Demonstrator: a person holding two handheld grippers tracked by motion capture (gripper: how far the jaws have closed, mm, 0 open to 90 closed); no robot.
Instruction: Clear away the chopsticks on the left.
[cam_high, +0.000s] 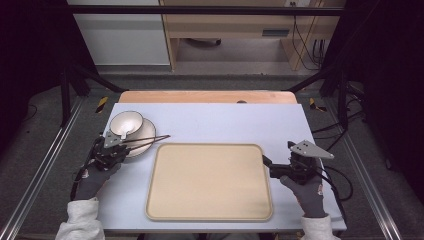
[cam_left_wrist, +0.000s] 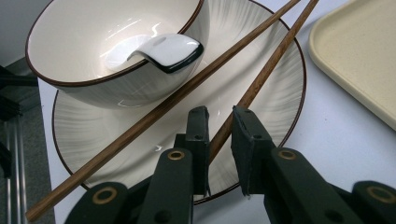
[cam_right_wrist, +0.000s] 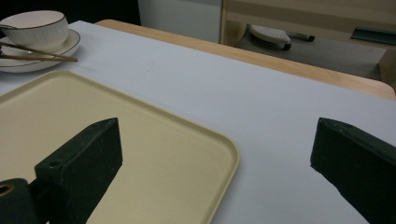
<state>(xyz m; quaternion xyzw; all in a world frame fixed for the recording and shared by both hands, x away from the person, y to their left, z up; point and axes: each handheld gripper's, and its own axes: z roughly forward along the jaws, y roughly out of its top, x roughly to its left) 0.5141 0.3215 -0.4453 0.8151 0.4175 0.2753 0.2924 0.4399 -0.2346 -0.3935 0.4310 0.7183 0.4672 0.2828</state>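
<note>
As seen from high view, L gripper (cam_high: 119, 146) sits at the plate (cam_high: 141, 145) w/ bowl (cam_high: 126, 123); R gripper (cam_high: 266, 165) rests at the tray (cam_high: 210, 183) edge. L gripper view: jaws nearly together astride one chopstick (cam_left_wrist: 261, 77), contact unclear; spoon (cam_left_wrist: 163, 50) in bowl. R gripper view: jaws spread wide, nothing between, straddling tray corner; plate far L.

Left claw (cam_high: 121, 146) meets 2 chopsticks (cam_high: 150, 140) (across the plate (cam_high: 145, 131)) beside tray (cam_high: 210, 181).
</note>
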